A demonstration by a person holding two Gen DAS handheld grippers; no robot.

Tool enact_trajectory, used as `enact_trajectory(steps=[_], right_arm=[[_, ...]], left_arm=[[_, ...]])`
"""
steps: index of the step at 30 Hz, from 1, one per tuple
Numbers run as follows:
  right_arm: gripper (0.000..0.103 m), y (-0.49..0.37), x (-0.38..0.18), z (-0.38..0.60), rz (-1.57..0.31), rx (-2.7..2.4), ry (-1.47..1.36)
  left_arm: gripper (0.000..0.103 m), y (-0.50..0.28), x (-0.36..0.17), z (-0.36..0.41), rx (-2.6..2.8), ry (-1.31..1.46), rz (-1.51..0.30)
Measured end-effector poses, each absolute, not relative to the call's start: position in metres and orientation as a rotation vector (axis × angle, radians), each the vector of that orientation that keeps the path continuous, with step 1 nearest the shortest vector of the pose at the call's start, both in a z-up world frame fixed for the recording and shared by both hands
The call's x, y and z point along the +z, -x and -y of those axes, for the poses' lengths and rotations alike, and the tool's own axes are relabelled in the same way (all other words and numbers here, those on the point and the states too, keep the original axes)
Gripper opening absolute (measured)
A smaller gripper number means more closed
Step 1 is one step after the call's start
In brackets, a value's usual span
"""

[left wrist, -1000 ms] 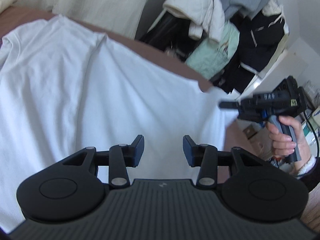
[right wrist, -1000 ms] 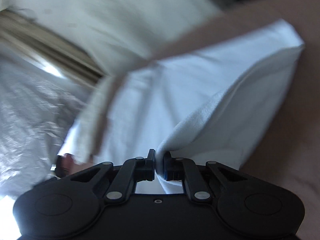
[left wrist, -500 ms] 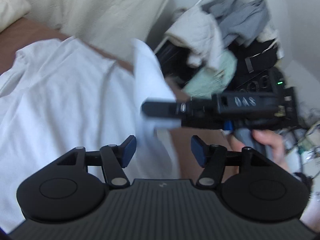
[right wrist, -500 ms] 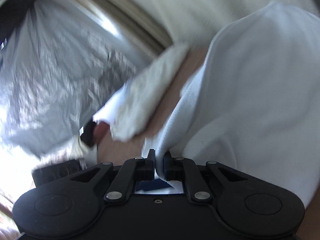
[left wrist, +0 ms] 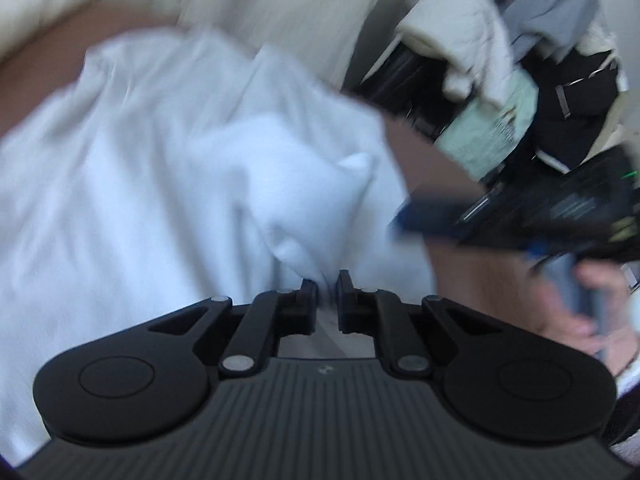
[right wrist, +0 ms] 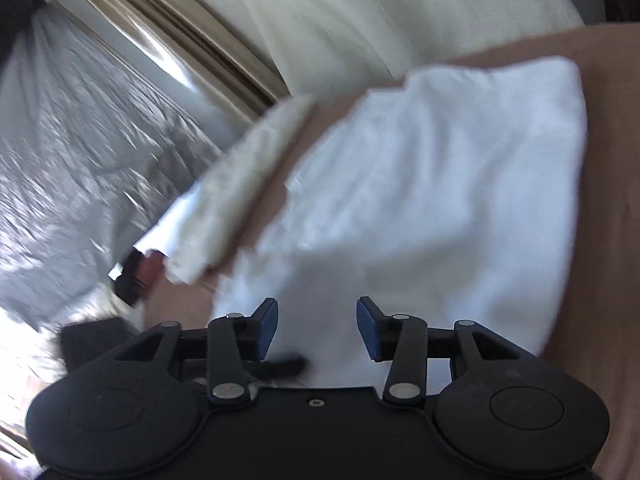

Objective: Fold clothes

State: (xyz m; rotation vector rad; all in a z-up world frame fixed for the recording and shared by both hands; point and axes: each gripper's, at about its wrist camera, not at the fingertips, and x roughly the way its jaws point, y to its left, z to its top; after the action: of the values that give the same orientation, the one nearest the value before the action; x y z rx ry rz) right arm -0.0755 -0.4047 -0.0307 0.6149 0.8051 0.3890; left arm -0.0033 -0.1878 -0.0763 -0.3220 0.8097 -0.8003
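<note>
Pinching a bunched fold of the white garment (left wrist: 168, 168) at its near edge, the left gripper (left wrist: 326, 280) closes its jaws on the cloth, seemingly taking over the hold; the right gripper (right wrist: 316, 322) is opening, pads clear of the fabric beneath; the garment lies on the brown bed (right wrist: 608, 240), its long axis running from near to far-left.

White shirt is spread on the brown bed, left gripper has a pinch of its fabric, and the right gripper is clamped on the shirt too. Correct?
Not quite: the right gripper is not clamped; its jaws are opening with no cloth pinched between them, as the right wrist view shows. The white shirt does lie on the brown bed, and the left gripper does pinch its fabric.
</note>
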Motion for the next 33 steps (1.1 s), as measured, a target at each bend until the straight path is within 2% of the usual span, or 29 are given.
enact_trajectory(steps=[4, 8, 12, 16, 21, 22, 23, 24, 25, 30, 33], right_arm=[[0.050, 0.070, -0.053, 0.406, -0.799, 0.330, -0.745], [0.052, 0.066, -0.058, 0.393, -0.802, 0.456, -0.822], [0.052, 0.068, -0.061, 0.371, -0.862, 0.463, -0.714], [0.052, 0.072, -0.060, 0.362, -0.866, 0.394, -0.569], [0.054, 0.065, -0.063, 0.350, -0.851, 0.335, -0.437], [0.053, 0.061, -0.067, 0.346, -0.857, 0.368, -0.437], [0.038, 0.056, -0.070, 0.340, -0.872, 0.395, -0.416], [0.029, 0.055, -0.065, 0.331, -0.859, 0.399, -0.376], [0.011, 0.055, -0.060, 0.321, -0.845, 0.402, -0.336], [0.011, 0.087, -0.017, 0.284, -0.642, 0.514, -0.306], [0.011, 0.095, -0.015, 0.259, -0.658, 0.632, -0.285]], left_arm=[[0.009, 0.006, -0.051, 0.162, -0.730, 0.383, -0.778], [0.012, -0.003, -0.080, 0.154, -0.610, 0.280, -0.997], [0.012, 0.001, -0.084, 0.143, -0.600, 0.323, -1.030], [0.019, 0.001, -0.069, 0.133, -0.623, 0.334, -1.018], [0.023, -0.002, -0.050, 0.128, -0.607, 0.108, -0.984], [0.034, 0.000, -0.046, 0.130, -0.569, 0.005, -0.940], [0.042, 0.006, -0.046, 0.135, -0.518, -0.122, -0.874], [0.042, 0.009, -0.047, 0.135, -0.490, -0.172, -0.834], [0.042, 0.011, -0.049, 0.129, -0.484, -0.153, -0.818], [0.043, -0.005, -0.059, 0.075, -0.463, 0.295, -0.938], [0.043, -0.013, -0.060, 0.053, -0.491, 0.447, -0.932]])
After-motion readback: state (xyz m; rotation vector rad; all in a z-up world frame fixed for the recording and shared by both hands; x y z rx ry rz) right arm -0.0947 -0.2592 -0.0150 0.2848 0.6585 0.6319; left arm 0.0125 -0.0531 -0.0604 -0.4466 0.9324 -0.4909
